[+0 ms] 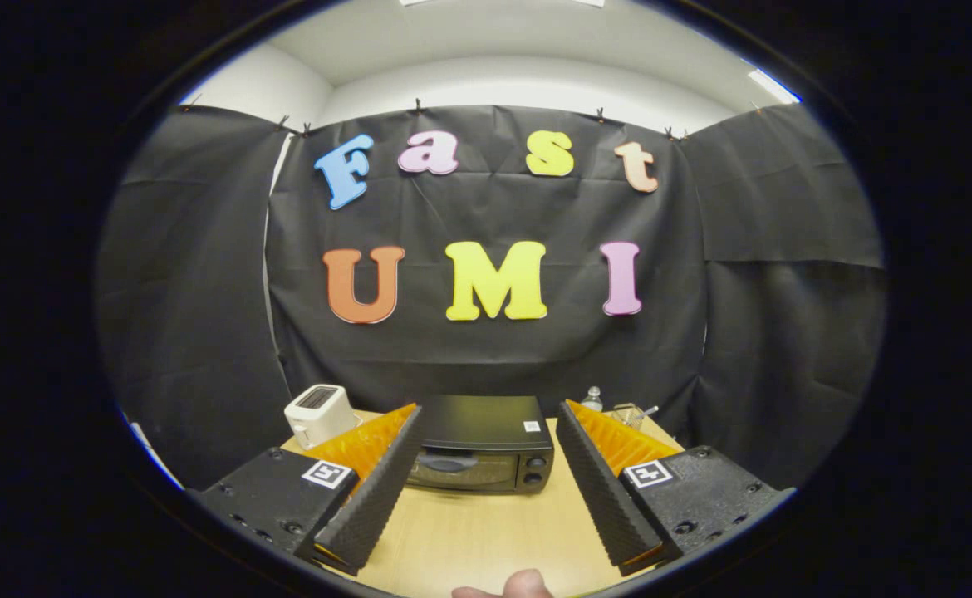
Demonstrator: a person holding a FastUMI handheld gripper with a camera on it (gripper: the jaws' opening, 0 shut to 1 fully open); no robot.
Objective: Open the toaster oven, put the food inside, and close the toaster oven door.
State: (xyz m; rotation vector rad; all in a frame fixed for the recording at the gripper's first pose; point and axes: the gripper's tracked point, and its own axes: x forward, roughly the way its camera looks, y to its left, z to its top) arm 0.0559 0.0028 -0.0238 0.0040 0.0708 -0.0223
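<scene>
A black toaster oven (484,444) stands on the wooden table (486,531), straight ahead beyond my fingers, its glass door shut and two knobs at its right side. My gripper (488,407) is open, held well back from the oven and above the table, with nothing between the fingers. The oven shows in the gap between the two fingers. I cannot make out the food from here.
A white slot toaster (318,414) sits at the table's back left. Behind the oven on the right stand a small clear bottle (591,399) and a wire holder (631,414). A fingertip of a person (522,585) shows at the near table edge.
</scene>
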